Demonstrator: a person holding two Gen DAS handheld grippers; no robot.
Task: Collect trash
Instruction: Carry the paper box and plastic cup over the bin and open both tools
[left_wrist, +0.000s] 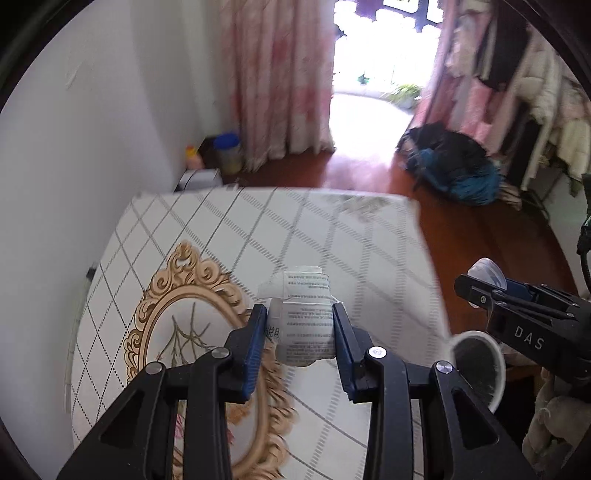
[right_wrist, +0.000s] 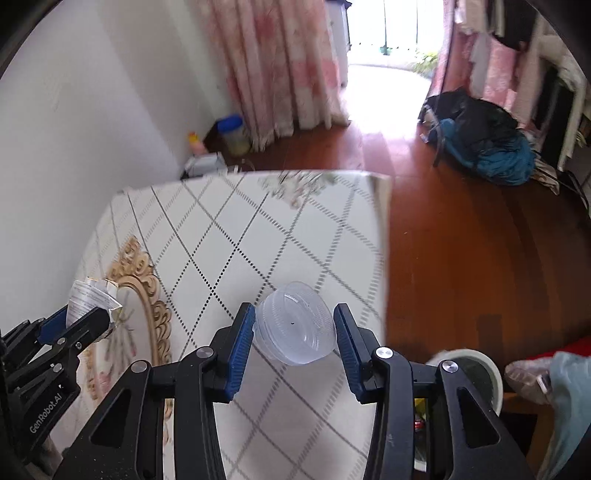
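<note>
Left wrist view has the left gripper (left_wrist: 300, 332) pinching a crumpled paper wrapper (left_wrist: 303, 317) with small print on it, blue pads (left_wrist: 256, 347) pressed in on both sides. It's held up above the table (left_wrist: 369, 251), the one with the white cloth, dotted diamond lines and a gold scrollwork oval printed on it. So the wrapper is off the table, over the stretch just right of that gold oval.

Right wrist view: the right gripper (right_wrist: 294, 328) is clamped on a clear plastic cup (right_wrist: 295, 325), tipped so you're looking at its ridged round bottom. Fingers (right_wrist: 240, 339) touch it on either side. It's also lifted above the table (right_wrist: 314, 240), close to the table's right edge. You can see the left gripper (right_wrist: 88, 314) off to the left of the table in this view with the wrapper (right_wrist: 88, 295) poking out of it, and from the left camera the right gripper (left_wrist: 484, 291) shows up past the table's right edge holding the cup (left_wrist: 487, 273).

Just off the table's right edge, down low, sits a white bin (right_wrist: 476, 365) with a dark inside; it's in the left camera too (left_wrist: 480, 362). Behind the table: red-brown wood floor (right_wrist: 461, 240), pink curtains (right_wrist: 266, 66), and a dark blue backpack (right_wrist: 487, 140) slumped on the floor.
</note>
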